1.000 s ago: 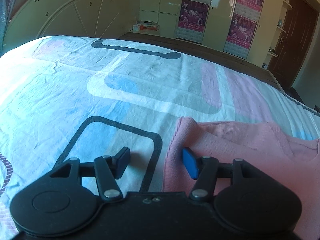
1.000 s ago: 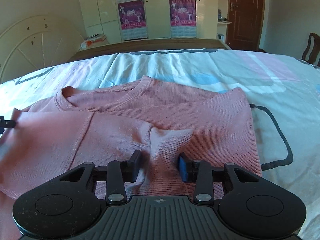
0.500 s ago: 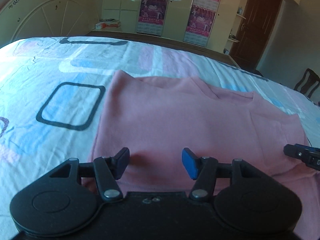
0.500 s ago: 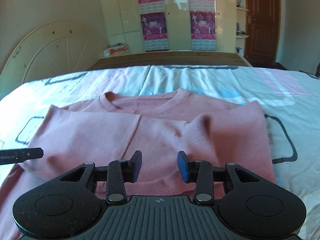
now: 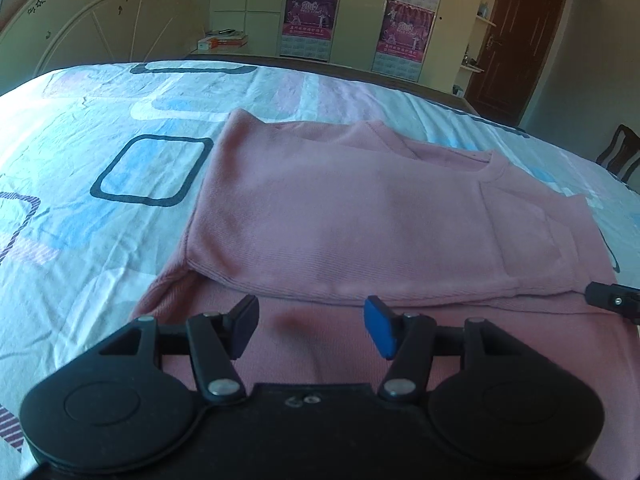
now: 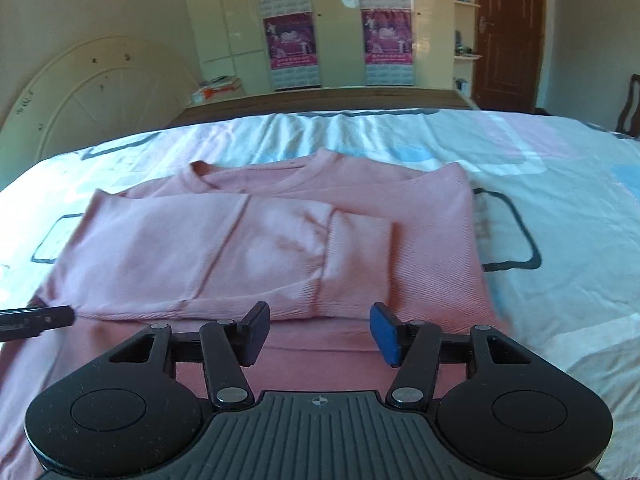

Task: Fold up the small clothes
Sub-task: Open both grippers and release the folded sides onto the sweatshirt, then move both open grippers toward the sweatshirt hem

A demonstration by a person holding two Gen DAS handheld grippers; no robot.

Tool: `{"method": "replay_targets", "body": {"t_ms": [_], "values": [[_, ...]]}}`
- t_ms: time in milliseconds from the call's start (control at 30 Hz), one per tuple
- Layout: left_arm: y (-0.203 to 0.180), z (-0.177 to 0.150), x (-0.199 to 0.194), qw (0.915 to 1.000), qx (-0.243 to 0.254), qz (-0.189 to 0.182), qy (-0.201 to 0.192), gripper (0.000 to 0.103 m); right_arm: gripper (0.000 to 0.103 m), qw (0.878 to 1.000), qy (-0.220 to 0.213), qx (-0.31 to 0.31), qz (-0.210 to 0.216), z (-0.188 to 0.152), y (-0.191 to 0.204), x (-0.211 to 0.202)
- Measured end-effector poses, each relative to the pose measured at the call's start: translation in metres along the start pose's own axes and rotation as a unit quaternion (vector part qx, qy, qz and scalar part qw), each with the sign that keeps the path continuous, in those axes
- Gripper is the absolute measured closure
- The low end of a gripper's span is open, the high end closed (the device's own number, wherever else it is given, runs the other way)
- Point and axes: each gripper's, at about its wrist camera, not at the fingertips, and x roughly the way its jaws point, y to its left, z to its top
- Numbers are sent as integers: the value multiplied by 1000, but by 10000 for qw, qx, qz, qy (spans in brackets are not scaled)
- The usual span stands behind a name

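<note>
Pink sweater (image 6: 280, 248) spread on the patterned bedsheet (image 6: 560, 184), sleeves laid across the chest, nothing gripped.

Both the left gripper (image 5: 310, 326) and the right gripper (image 6: 320, 332) are held with jaws apart and nothing between them, just above the lower body of the garment. The folded sleeve band (image 5: 360, 240) lies directly ahead of both sets of tongs, with the neckline (image 6: 256, 176) beyond it at the far end. If only the top layer is pinched at the next grasp, the crossed sleeves could be dragged loose and the fold undone. If the two sides are lifted unevenly, a skewed crease may be produced, since the soft knit is judged likely to slide on the sheet.
</note>
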Motion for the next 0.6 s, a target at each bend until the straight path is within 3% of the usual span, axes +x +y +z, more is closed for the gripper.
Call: {"method": "replay_targets", "body": {"t_ms": [133,267,433,600], "values": [[-26,-15,-4,9998,110,-148,118,46,48,9981,220,-290,498,-15,30,2],[-38,-34,-5,9995,200,-105,207,46,52,9942,392,-677,735,-32,52,6],[-25,-53,-16,9986,483,156,146,43,52,9907,587,-1137,460,-59,42,6],[-3,-62,-29,9988,346,269,233,41,52,9947,547,-874,53,-77,5,-20]]}}
